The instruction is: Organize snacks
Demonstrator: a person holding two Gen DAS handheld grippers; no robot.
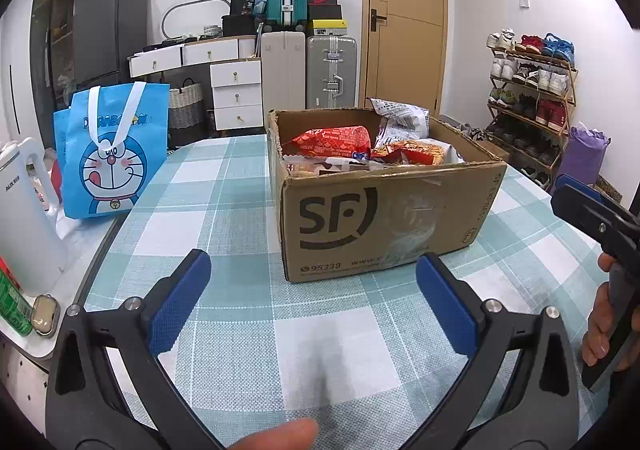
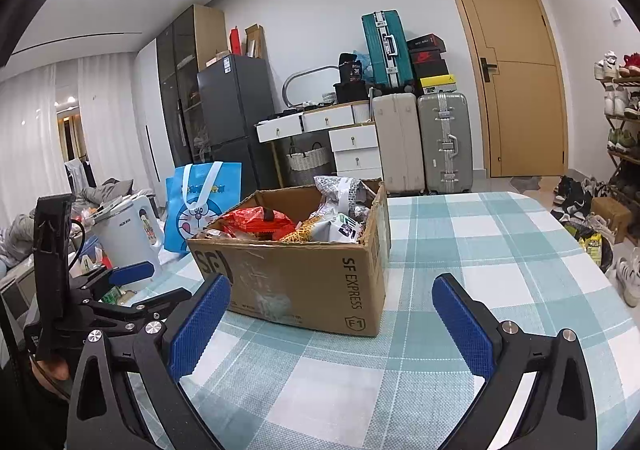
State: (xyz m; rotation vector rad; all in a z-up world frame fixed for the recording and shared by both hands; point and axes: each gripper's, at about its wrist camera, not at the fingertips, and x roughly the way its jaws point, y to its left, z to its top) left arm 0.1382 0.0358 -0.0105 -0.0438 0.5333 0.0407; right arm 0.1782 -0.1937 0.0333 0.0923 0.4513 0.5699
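An open brown SF cardboard box (image 1: 384,218) stands on the checked tablecloth, also in the right wrist view (image 2: 296,282). It holds several snack packets: a red one (image 1: 332,140), an orange one (image 1: 416,152) and a white printed one (image 1: 400,118). My left gripper (image 1: 312,306) is open and empty just in front of the box. My right gripper (image 2: 332,322) is open and empty near the box's right front corner. The right gripper shows at the left wrist view's right edge (image 1: 592,210); the left gripper shows at the right wrist view's left (image 2: 132,282).
A blue Doraemon tote bag (image 1: 112,154) stands at the table's left, beside a white kettle (image 1: 24,218) and a green can (image 1: 14,308). The checked table (image 2: 500,258) extends right of the box. Suitcases, drawers, a door and a shoe rack (image 1: 532,90) are behind.
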